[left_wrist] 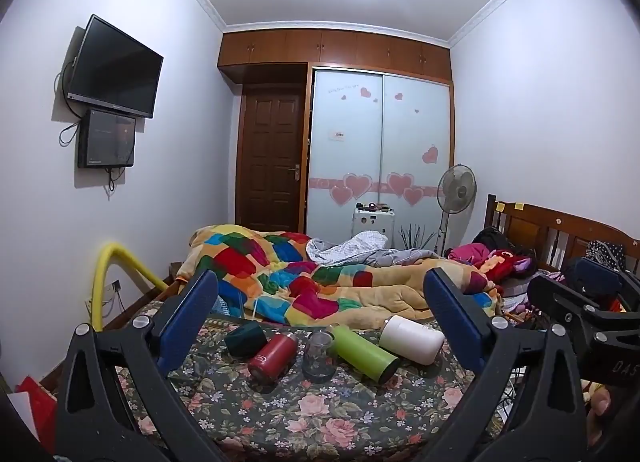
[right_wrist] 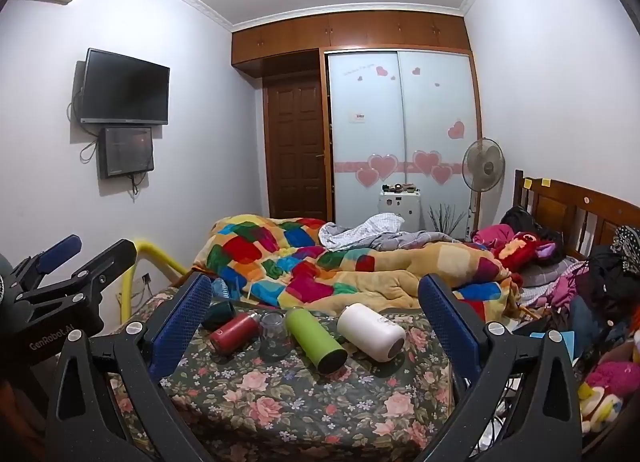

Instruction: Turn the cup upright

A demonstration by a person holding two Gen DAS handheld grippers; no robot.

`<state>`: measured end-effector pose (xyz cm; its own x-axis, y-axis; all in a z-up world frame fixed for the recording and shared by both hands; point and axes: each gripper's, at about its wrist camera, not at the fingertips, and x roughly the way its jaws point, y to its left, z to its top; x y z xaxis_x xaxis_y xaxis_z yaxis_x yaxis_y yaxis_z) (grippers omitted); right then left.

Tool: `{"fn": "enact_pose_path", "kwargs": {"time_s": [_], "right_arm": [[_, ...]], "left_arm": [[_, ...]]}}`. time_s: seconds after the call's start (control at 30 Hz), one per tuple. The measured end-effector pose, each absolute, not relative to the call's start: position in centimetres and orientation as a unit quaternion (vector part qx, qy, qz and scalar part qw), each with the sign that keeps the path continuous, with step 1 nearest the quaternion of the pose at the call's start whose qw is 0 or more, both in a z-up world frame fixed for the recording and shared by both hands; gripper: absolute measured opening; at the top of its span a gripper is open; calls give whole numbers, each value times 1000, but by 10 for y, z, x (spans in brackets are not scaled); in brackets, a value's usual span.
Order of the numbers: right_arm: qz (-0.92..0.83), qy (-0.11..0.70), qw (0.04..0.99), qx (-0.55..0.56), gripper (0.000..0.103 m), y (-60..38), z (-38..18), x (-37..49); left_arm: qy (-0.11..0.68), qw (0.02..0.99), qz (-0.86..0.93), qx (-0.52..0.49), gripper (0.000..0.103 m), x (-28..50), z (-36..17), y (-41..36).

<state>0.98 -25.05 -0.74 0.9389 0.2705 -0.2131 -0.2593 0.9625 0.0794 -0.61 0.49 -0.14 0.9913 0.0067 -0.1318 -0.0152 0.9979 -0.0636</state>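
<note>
Blue-padded fingers on our left gripper (left_wrist: pixel 320 302) and right gripper (right_wrist: pixel 316 298) are spread wide, empty, level above the floral bed cover (right_wrist: pixel 280 394). The clear glass cup (right_wrist: pixel 274 336) sits mouth-down ahead between them, among lying bottles.

The right claw (right_wrist: pixel 316 298) stands wide open above the bed (right_wrist: pixel 304 402), which has a dark floral cover, and its two blue pads (right_wrist: pixel 180 326) hold nothing. Between them five vessels lie in a row. The dark green cup (right_wrist: pixel 219 311) lies on its side at the far left, next to the red bottle (right_wrist: pixel 234 332). The clear glass cup (right_wrist: pixel 275 336) stands with its mouth down. The green bottle (right_wrist: pixel 314 338) and the white bottle (right_wrist: pixel 371 331) lie on their sides. Behind them is a colourful patchwork quilt (right_wrist: pixel 320 262). The left claw (right_wrist: pixel 86 252) is at the left edge, also open.
</note>
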Motion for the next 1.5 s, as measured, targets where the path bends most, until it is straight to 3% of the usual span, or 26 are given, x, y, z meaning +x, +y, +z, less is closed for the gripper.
{"fn": "enact_pose_path", "kwargs": {"time_s": [1.5], "right_arm": [[140, 113, 983, 29, 103, -244, -8, 9]], "left_arm": [[66, 997, 9, -25, 103, -2, -1, 0]]}}
